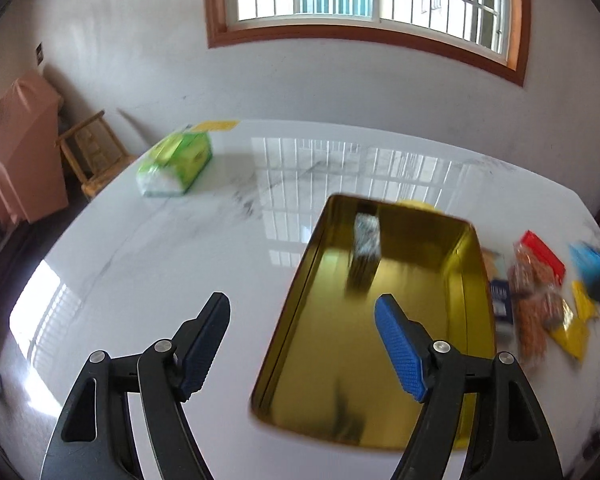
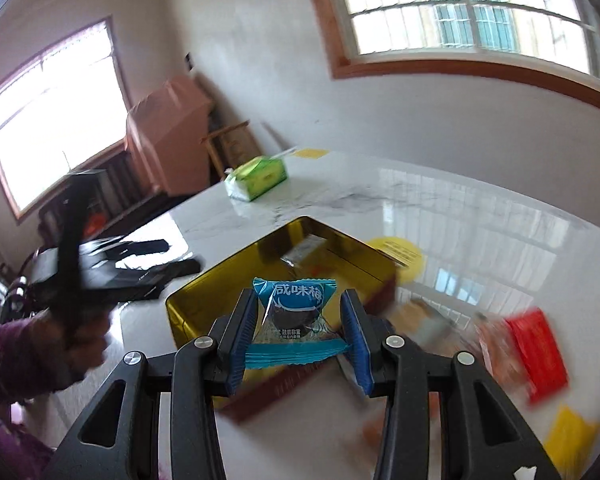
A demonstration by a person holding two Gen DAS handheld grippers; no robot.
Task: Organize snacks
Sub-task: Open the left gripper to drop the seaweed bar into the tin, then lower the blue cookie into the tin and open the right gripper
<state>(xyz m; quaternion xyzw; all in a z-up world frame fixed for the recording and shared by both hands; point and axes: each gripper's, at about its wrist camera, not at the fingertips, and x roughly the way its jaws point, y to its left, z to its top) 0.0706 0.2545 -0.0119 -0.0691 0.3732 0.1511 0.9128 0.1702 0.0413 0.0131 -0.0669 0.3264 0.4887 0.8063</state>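
Blue snack packet (image 2: 296, 316), white print, pinched in right claw (image 2: 300, 332).

Table top (image 1: 220, 240): white marble-look slab, polished, mirrors the window bars. Tin (image 1: 380, 340): gold metal, glossy, reflective inside walls. Blue packet (image 2: 294, 316): crinkled plastic film, shiny, partly clear. Gripper pads (image 1: 400, 352): blue, ribbed, matt; gripper arms black matt plastic with bright metal pins. Tissue pack (image 1: 176, 164): soft glossy plastic wrap. Window frame (image 1: 364, 36): brown wood.
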